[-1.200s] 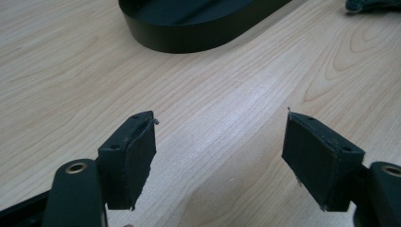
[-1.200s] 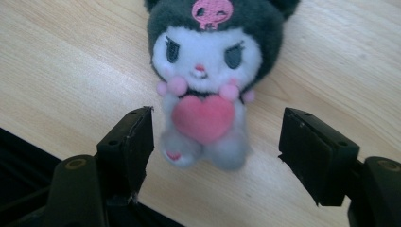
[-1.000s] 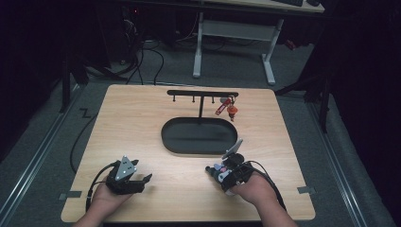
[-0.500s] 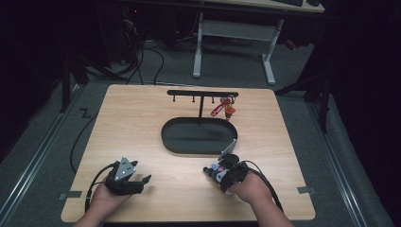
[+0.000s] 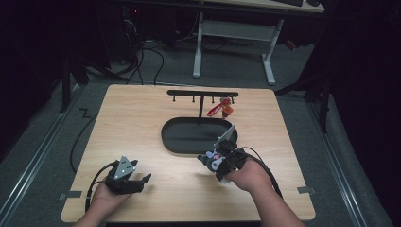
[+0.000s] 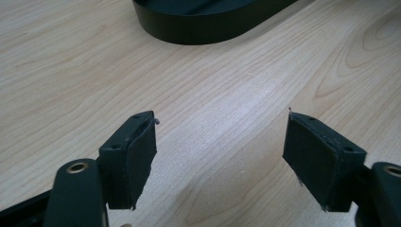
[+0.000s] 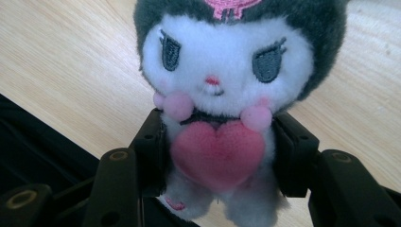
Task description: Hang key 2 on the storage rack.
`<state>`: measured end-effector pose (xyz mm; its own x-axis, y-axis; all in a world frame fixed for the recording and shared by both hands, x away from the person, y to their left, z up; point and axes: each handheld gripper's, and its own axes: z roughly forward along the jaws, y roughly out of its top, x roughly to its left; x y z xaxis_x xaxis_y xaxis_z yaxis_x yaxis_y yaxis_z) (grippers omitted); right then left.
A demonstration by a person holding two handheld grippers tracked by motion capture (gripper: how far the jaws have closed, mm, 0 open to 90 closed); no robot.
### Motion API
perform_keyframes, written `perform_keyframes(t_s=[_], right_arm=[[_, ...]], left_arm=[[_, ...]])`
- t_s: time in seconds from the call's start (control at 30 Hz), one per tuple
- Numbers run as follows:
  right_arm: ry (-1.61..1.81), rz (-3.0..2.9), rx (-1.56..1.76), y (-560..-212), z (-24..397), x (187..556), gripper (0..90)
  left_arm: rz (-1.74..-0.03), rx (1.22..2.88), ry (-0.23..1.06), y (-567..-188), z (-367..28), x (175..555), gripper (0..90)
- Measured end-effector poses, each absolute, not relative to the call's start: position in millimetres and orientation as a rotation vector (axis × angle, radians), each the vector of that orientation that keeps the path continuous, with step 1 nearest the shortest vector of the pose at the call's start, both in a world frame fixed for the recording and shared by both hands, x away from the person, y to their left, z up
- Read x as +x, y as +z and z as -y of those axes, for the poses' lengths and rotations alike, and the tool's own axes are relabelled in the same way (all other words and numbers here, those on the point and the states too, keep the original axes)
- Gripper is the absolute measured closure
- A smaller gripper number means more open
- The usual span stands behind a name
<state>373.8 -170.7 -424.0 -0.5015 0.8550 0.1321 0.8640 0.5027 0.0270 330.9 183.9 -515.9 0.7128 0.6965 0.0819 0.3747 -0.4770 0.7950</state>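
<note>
A small plush toy (image 7: 222, 61) with a black hood, white face and pink heart is pressed between the pads of my right gripper (image 7: 220, 151), whose jaws have just been closing on it. From above, this right gripper (image 5: 215, 160) hangs near the front right rim of the black oval tray (image 5: 179, 142), the plush toy (image 5: 211, 161) at its tip. My left gripper (image 5: 138, 182) rests low at the table's front left, open. Its pads (image 6: 142, 146) stand wide apart over bare wood, nothing between them.
A black rack (image 5: 202, 93) with several hooks stands behind the tray, and a red charm (image 5: 220, 109) hangs near its right end. The tray's wall (image 6: 203, 23) lies ahead of the left gripper. Cables trail from both grippers off the front edge.
The right hand has risen and edged toward the tray, carrying the plush toy. The left hand has stayed put.
</note>
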Motion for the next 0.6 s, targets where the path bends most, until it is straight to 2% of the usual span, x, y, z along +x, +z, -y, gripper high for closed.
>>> perform_keyframes(t_s=[0.6], right_arm=[[-0.192,2.597,-1.52,-384,158,407,47.4]], left_arm=[[-0.803,2.118,0.507,-516,-185,332,26.7]])
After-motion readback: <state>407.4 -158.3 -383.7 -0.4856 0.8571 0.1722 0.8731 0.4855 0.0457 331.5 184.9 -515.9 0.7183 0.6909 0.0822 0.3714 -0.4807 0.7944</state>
